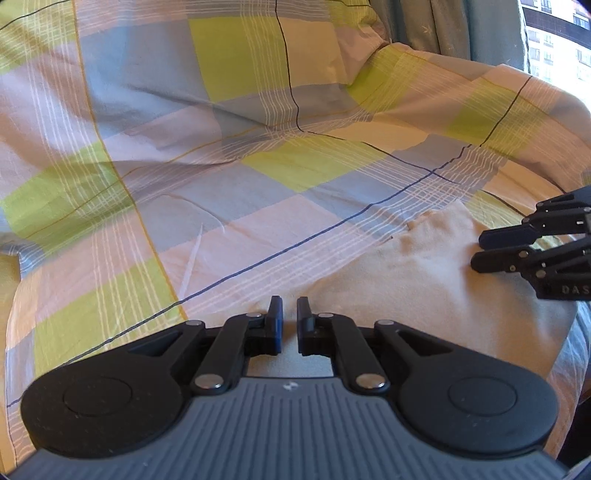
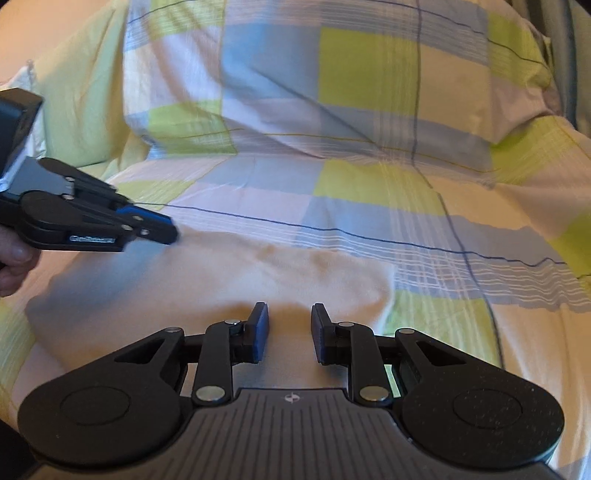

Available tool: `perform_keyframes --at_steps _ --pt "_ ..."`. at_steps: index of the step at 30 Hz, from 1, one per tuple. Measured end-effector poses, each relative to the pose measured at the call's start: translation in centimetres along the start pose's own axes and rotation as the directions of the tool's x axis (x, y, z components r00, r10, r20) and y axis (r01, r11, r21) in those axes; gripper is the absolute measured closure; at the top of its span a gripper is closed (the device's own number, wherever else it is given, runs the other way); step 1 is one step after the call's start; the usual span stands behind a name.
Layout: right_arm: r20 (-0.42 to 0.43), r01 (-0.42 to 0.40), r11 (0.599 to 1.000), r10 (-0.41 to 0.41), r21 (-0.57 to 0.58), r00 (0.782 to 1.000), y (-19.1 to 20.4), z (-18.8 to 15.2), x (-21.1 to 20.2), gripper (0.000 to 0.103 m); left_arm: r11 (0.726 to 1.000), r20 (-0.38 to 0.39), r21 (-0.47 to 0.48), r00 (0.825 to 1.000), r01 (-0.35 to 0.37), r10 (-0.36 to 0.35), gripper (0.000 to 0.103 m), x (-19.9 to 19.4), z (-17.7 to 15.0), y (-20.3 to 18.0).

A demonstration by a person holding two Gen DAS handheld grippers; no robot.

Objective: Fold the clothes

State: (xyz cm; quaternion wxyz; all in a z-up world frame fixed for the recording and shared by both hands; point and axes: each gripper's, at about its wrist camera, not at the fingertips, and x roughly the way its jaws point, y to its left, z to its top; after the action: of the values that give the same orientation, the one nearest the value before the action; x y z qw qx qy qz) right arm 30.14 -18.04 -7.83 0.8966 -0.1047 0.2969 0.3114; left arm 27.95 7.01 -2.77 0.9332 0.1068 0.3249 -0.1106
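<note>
A folded cream garment (image 1: 424, 280) lies flat on a checked bedspread (image 1: 221, 192); it also shows in the right wrist view (image 2: 229, 280). My left gripper (image 1: 290, 312) hovers over the garment's left edge with a narrow gap between its jaws and nothing in them. It shows at the left of the right wrist view (image 2: 168, 230). My right gripper (image 2: 289, 319) is open and empty, just above the garment's near right part. It shows at the right edge of the left wrist view (image 1: 480, 251).
A pillow (image 2: 351, 85) in the same checked cloth lies behind the garment. A grey curtain (image 1: 436, 26) and a bright window (image 1: 554, 40) stand at the far right. The bed's edge drops away at the near right (image 1: 580, 350).
</note>
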Motion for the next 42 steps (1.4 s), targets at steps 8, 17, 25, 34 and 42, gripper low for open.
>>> perform_keyframes --at_steps 8,17,25,34,42 --pt "0.082 -0.032 0.999 0.031 0.013 0.996 0.3 -0.2 -3.6 0.079 0.998 0.004 0.012 0.998 0.058 -0.058 0.097 -5.6 -2.8 -1.5" --pt "-0.016 -0.182 0.974 0.181 -0.139 0.983 6.2 -4.0 -5.6 0.081 0.997 -0.036 0.062 0.998 0.055 -0.053 0.095 -7.8 -8.0 -3.1" --pt "-0.021 -0.093 0.994 0.092 -0.053 0.995 3.8 -5.5 -7.3 0.081 1.0 -0.046 -0.013 0.999 0.022 -0.023 0.095 -9.1 -8.4 -1.4" --pt "0.005 -0.151 0.984 0.152 -0.09 0.988 7.8 -2.2 -5.0 0.08 0.998 -0.002 0.013 0.998 0.056 -0.056 0.095 -5.6 -5.2 -3.0" --pt "0.0 -0.126 0.983 0.127 -0.135 0.992 5.2 -0.1 -1.4 0.081 1.0 0.01 0.002 1.0 0.002 -0.002 0.092 -3.2 -4.5 0.4"
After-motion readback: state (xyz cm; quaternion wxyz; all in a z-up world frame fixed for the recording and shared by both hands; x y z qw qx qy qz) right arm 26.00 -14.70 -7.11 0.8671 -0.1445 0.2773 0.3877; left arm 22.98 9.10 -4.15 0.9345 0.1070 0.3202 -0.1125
